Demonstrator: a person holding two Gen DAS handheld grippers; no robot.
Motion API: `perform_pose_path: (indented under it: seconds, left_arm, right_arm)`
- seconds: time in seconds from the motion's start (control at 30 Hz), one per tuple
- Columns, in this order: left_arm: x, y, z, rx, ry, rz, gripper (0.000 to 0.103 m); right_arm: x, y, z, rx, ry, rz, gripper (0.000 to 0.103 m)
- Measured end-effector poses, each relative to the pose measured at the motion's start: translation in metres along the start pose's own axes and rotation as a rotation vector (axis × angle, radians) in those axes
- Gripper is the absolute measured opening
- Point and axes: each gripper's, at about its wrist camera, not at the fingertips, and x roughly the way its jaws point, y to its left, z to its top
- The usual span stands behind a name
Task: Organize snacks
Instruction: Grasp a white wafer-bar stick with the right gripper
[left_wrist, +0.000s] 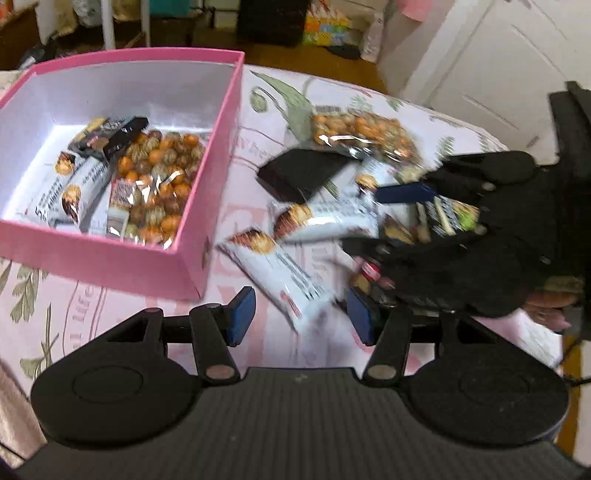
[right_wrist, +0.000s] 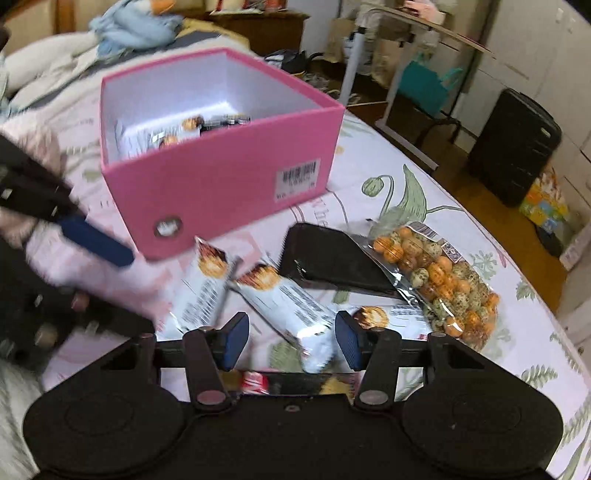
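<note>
Your matte pink cardboard box (left_wrist: 110, 258) sits at the left on the floral cloth (left_wrist: 258, 110), with glossy wrapped bars and a clear bag of round nuts inside. Your left gripper (left_wrist: 301, 314) gapes wide, holding nothing, above a slick white bar wrapper (left_wrist: 280, 273). Further right, your right gripper (right_wrist: 290, 341) is open too, straddling another white bar (right_wrist: 288, 302) beside a flat black pouch (right_wrist: 332, 262) and a crinkly nut bag (right_wrist: 443, 280).
</note>
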Motion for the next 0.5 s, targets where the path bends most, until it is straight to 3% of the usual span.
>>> perform_pose_path:
  seconds: [0.2,0.33,0.5]
  left_arm:
    - [0.035,-0.003,0.000,-0.059,-0.063,0.126,0.055]
    - [0.053,-0.002,-0.005,-0.108,-0.061,0.191,0.055]
    - [0.053,0.001,-0.010,-0.099,-0.077,0.169,0.050]
  right_arm:
    - [0.011,-0.013,0.009,-0.019,-0.018,0.041,0.056]
    - [0.036,-0.012,0.015,-0.055,0.042,0.047,0.056]
    - [0.037,-0.015,0.012,-0.052,0.069,0.121,0.057]
